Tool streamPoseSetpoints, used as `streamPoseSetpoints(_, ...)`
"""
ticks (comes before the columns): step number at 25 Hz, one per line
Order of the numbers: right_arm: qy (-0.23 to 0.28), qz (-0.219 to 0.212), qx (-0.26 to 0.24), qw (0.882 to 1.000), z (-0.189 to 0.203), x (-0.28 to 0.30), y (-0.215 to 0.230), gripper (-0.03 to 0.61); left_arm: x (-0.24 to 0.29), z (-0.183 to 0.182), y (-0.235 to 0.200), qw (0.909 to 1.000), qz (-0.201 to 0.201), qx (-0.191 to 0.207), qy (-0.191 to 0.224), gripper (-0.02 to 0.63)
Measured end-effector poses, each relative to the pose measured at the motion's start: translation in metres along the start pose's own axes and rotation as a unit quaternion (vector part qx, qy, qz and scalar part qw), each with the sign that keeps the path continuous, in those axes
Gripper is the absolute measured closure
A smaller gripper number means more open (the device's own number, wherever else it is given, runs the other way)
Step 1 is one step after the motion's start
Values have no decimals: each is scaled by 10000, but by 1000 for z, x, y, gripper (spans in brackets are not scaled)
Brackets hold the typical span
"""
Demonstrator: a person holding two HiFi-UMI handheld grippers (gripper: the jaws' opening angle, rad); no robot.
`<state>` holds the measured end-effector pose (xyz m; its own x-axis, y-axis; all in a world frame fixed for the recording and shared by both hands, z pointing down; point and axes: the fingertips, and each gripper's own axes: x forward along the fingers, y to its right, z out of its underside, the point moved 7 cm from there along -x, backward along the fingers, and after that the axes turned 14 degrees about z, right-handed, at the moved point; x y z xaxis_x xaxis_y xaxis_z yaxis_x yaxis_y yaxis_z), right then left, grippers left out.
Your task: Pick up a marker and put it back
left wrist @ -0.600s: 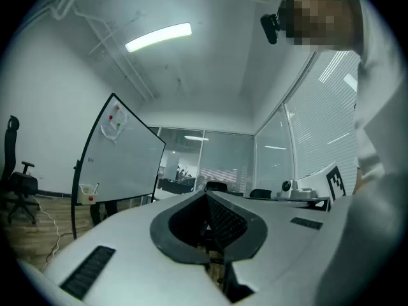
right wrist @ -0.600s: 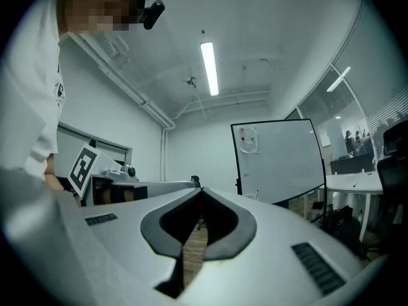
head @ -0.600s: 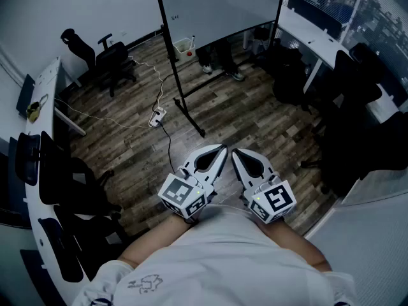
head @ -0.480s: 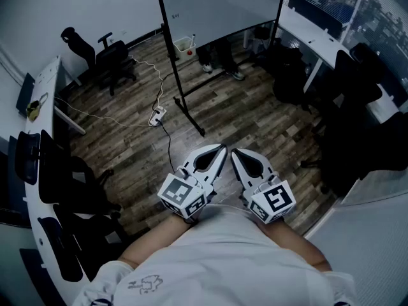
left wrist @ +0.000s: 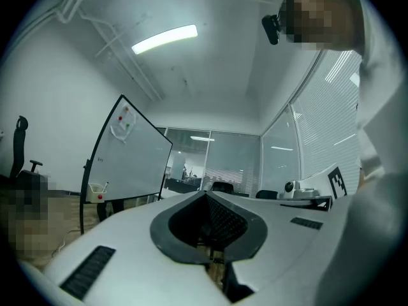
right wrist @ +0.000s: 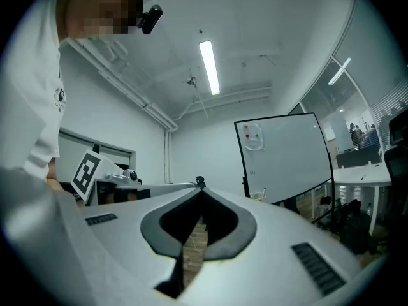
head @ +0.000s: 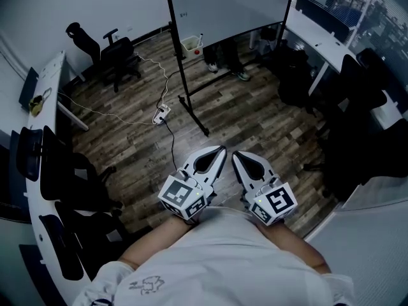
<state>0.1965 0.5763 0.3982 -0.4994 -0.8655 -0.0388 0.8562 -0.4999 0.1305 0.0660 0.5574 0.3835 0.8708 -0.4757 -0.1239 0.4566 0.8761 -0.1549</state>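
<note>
A marker [head: 201, 38] sticks out of a small white basket [head: 190, 44] hung at the foot of a whiteboard [head: 229, 5] across the room. The same basket [left wrist: 96, 193] shows small in the left gripper view, and the basket [right wrist: 257, 196] again in the right gripper view. My left gripper [head: 222, 149] and right gripper [head: 234, 153] are held side by side close to the person's body. Both point toward the whiteboard, far from the basket. Each has its jaws closed tip to tip, with nothing between them.
The whiteboard stand's black legs [head: 191, 107] and a power strip with cables [head: 160, 113] lie on the wooden floor ahead. Black office chairs [head: 118, 56] stand at left, more chairs and white desks [head: 319, 27] at right. A person's feet [head: 226, 69] show behind the board.
The head view has shifted slightly, so the whiteboard and floor sit a little further right and lower. Both grippers stay shut in the same place by the body.
</note>
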Motion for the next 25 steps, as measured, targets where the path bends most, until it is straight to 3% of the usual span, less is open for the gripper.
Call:
streamPoseSetpoints(10, -263, 19, 195, 9995, 18, 59, -5, 572, -13, 0, -57, 9999, -103, -84, -60, 609)
streamPoseSetpoints(15, -330, 64, 194, 9992, 24, 112, -8, 572, -21, -3, -113, 9997, -134, -194, -6, 609)
streamPoseSetpoints(25, -249, 283, 163, 9992, 8, 226, -34, 572, -38, -46, -223, 9999, 134, -97, -29, 609)
